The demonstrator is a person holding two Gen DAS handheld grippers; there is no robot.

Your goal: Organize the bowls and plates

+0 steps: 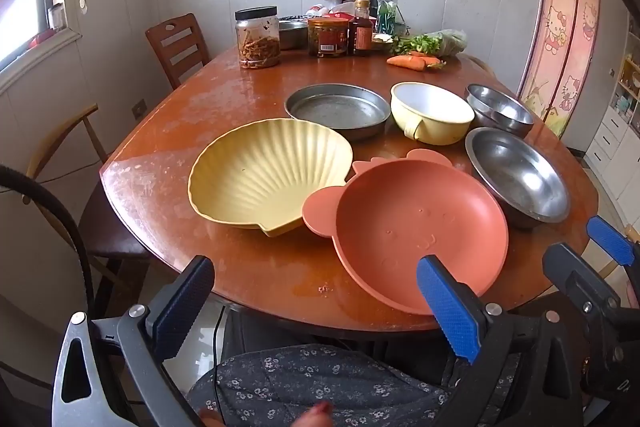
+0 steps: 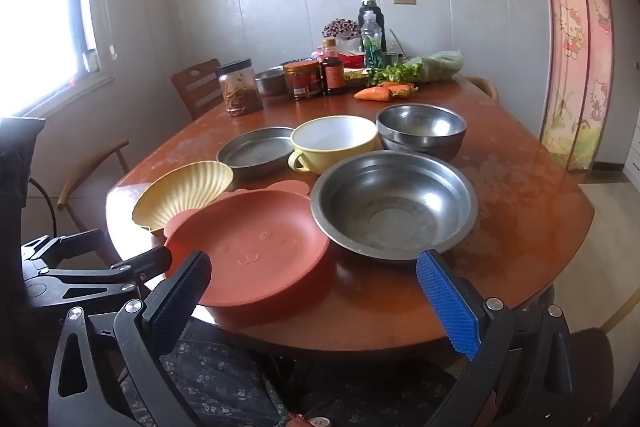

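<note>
**Both grippers wide open before the dishes**

We see the terracotta bear-shaped plate (image 1: 416,227) just ahead of our left gripper (image 1: 316,291), its near rim beside the right finger; the yellow shell dish (image 1: 268,171) lies farther ahead, touching it. Our left jaws gape fully and hold nothing. Ahead of our right gripper (image 2: 314,273), equally wide and empty, sits the large steel bowl (image 2: 394,203), with the yellow handled bowl (image 2: 334,143), flat steel pan (image 2: 256,153) and small steel bowl (image 2: 422,131) beyond on the wooden table (image 2: 520,203).
</note>
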